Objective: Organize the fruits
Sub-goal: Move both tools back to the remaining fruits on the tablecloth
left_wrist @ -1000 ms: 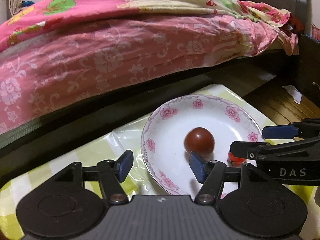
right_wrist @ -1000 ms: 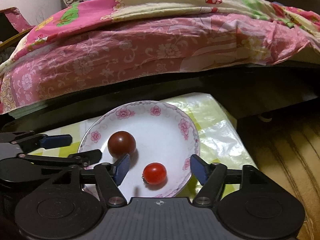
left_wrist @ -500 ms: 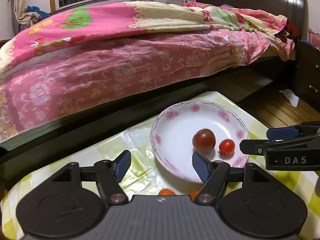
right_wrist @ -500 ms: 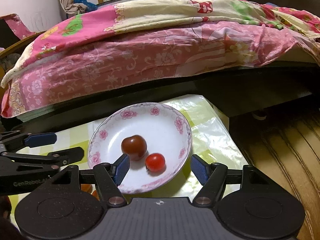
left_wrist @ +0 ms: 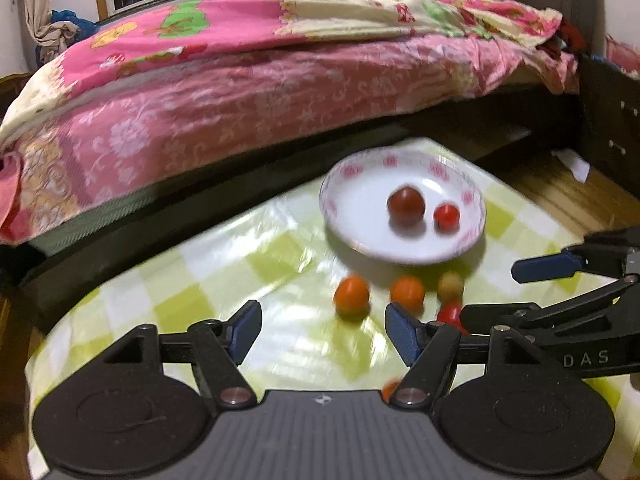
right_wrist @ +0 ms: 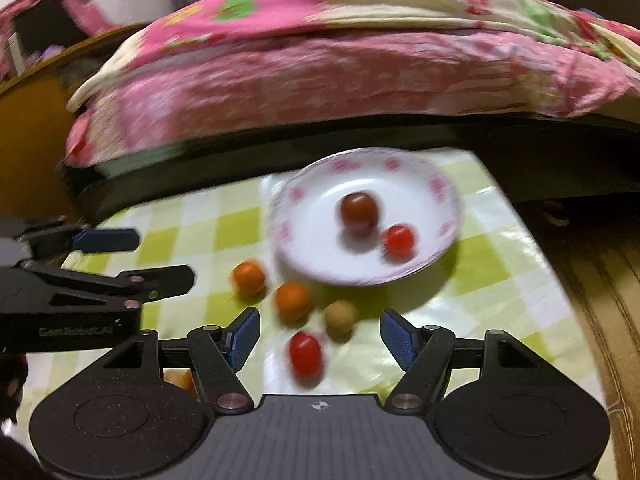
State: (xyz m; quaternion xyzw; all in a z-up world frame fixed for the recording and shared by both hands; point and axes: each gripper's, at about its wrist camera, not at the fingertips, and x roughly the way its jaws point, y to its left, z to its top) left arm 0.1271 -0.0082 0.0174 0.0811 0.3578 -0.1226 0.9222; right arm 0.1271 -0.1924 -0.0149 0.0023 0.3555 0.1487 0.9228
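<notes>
Left tongs [left_wrist: 322, 334]: spread wide, blue pads well apart, nothing between them, touching nothing; held above the bench, nearer the camera than the plate.
Right tongs [right_wrist: 320, 338]: likewise released, wide gap, gripping nothing; small red tomato seen in the gap, lying on the bench and apart from both pads.
Right tongs seen from the left camera [left_wrist: 536, 292]: in from the right side, beside the plate, fingers parted, empty.
Left tongs seen from the right camera [right_wrist: 160, 258]: in from the left, level with the plate's near rim, parted, empty.
Plate [right_wrist: 304, 208]: white with pink flowers on the rim, set on the bench toward the bed side.
Dark red tomato [right_wrist: 359, 209]: inside the plate, near its middle.
Bright red tomato [right_wrist: 398, 240]: inside the plate, just beside the dark one, toward the near rim.
Two orange fruits [right_wrist: 249, 277]: on the bench just outside the plate's near rim, side by side, not touching the plate.
Tan round fruit [right_wrist: 341, 317]: on the bench, near the plate's near rim, just beside the nearer orange one.
Small red tomato [right_wrist: 305, 354]: on the bench, farther from the plate than the tan fruit.
Bench [right_wrist: 492, 280]: covered with a glossy green-and-white check cloth.
Bed [left_wrist: 240, 80]: beyond the plate, pink flowered bedding.
Sharpness: both views blurred, fine detail unreadable.
</notes>
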